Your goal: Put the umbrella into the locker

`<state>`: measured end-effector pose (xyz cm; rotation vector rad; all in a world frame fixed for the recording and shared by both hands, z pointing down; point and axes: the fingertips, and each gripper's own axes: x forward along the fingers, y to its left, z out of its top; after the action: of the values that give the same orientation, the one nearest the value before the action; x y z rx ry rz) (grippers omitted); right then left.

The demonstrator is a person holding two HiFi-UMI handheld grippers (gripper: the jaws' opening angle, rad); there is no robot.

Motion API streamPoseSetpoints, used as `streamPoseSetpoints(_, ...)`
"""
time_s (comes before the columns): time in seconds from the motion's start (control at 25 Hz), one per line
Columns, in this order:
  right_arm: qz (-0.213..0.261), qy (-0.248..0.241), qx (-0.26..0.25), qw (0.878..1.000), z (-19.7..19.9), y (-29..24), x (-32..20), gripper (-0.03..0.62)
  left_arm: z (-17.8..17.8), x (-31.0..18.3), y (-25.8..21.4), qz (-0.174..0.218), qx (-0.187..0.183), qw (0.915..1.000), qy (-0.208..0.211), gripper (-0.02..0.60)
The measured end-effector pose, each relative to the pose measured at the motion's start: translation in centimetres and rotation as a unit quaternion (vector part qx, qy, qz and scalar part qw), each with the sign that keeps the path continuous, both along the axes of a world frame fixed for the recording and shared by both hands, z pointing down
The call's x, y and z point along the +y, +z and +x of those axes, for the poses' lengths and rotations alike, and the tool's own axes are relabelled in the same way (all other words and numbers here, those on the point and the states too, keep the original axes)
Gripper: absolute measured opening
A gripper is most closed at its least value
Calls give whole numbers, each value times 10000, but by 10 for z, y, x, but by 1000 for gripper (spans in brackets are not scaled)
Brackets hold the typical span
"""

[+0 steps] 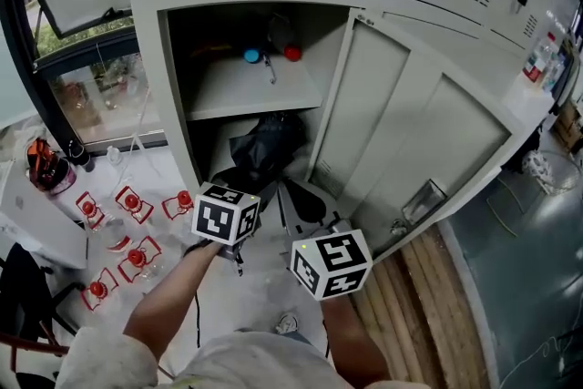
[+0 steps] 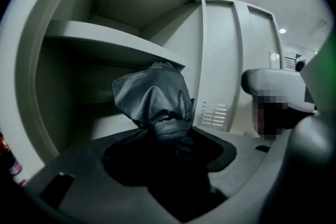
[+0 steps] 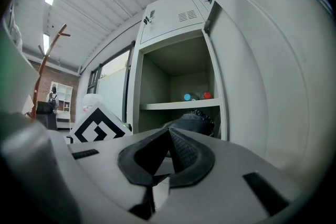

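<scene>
We hold the left gripper (image 2: pixel 170 144) at the mouth of the open locker (image 1: pixel 146 59). Its jaws are clamped on the folded black umbrella (image 2: pixel 155 99), pinching it low on the bunched canopy. The crumpled free end of the fabric stands up beyond the jaws. That end points into the locker's lower compartment, just under the front edge of the locker's shelf (image 1: pixel 246 91). In the head view the umbrella shows as a dark bundle in that lower opening, below the shelf. We cannot tell whether any part of it rests on the locker's floor.

Our right gripper (image 3: pixel 169 131) sits outside the locker, in front of its opening and on the door side. Its jaws are pressed together at the tips with nothing between them, and it faces the locker's interior.

The locker door (image 1: pixel 410 132) is swung wide on the locker's right edge. On the shelf, towards the back of the locker, lie a blue round thing (image 1: pixel 251 56) and a red round thing (image 1: pixel 292 53), near each other.
</scene>
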<state>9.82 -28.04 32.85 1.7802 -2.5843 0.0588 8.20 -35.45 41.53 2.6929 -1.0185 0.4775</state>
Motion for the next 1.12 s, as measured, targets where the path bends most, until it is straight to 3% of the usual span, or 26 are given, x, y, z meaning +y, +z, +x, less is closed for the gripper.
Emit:
streamPoseSetpoints(0.6,13,-483,-15,9988,8,1,-32,3,19,-58,3,364,-984,9945,-22,253)
streamPoseSetpoints(1.12,-35,-674,-53,9977,11,7,-56,3,24,-108,1,882,-1627,9827,-28,253)
